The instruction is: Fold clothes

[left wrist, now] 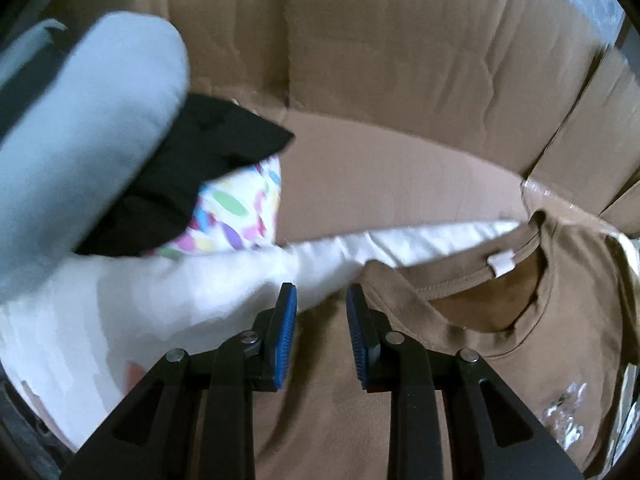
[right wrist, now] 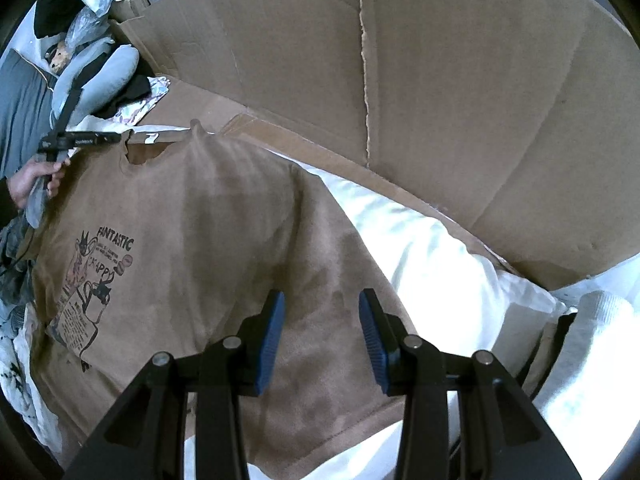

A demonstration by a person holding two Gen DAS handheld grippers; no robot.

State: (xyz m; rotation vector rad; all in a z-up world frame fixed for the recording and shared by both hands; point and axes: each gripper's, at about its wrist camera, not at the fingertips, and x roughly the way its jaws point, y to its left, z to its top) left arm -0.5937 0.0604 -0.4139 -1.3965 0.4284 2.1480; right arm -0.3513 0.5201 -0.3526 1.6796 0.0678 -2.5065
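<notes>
A brown T-shirt (right wrist: 208, 216) with a black "FANTASTIC" print (right wrist: 92, 276) lies spread front up on white bedding (right wrist: 432, 256). My right gripper (right wrist: 321, 304) hovers open over the shirt's plain right side, with nothing between its blue pads (right wrist: 270, 340). In the left wrist view the shirt's collar (left wrist: 480, 272) with its white tag (left wrist: 502, 263) sits just right of my left gripper (left wrist: 321, 296). That gripper is open above the shirt's shoulder edge. A hand (right wrist: 32, 180) holds the left gripper (right wrist: 86, 141) at the collar end.
Flattened cardboard (right wrist: 440, 100) stands behind the bedding like a wall. At the left sit a pale blue pillow (left wrist: 92, 128), a black garment (left wrist: 188, 184) and a colourful spotted cloth (left wrist: 236, 212). More white bedding (right wrist: 600, 344) is bunched at the right.
</notes>
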